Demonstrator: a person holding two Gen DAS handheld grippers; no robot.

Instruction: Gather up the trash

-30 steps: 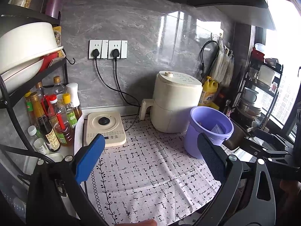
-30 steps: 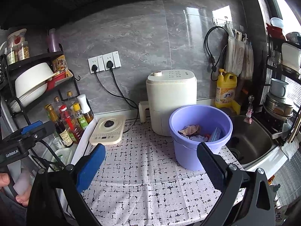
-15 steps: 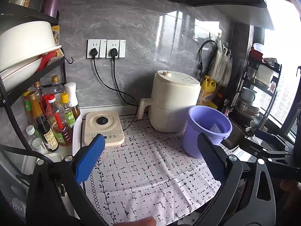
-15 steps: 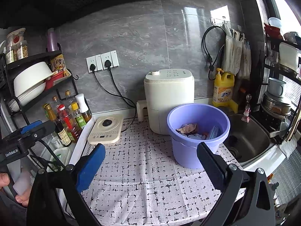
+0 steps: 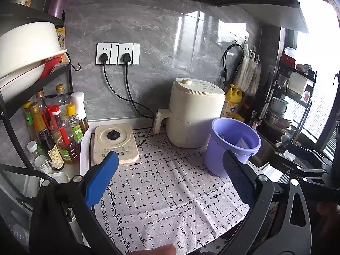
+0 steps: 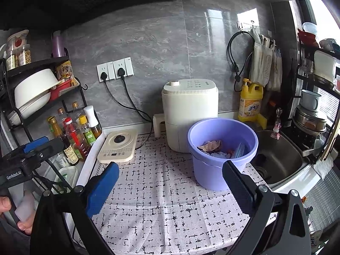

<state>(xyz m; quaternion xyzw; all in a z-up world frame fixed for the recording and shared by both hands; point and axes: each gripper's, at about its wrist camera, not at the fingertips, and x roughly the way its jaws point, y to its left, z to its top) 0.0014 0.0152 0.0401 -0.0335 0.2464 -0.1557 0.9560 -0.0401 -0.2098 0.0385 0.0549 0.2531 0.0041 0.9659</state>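
Right wrist view: the patterned tablecloth (image 6: 161, 193) lies bare; the lavender plastic bucket (image 6: 212, 170) stands upright, mouth up, just in front of the cream air fryer (image 6: 190, 114). Crumpled paper trash (image 6: 210, 145) sits inside, likely light and soft. Right gripper (image 6: 170, 182) and left gripper (image 5: 170, 174) gape wide, empty.

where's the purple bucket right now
In both views the bucket stands on the patterned cloth right of centre, just in front of the cream air fryer, with the sink on its right.
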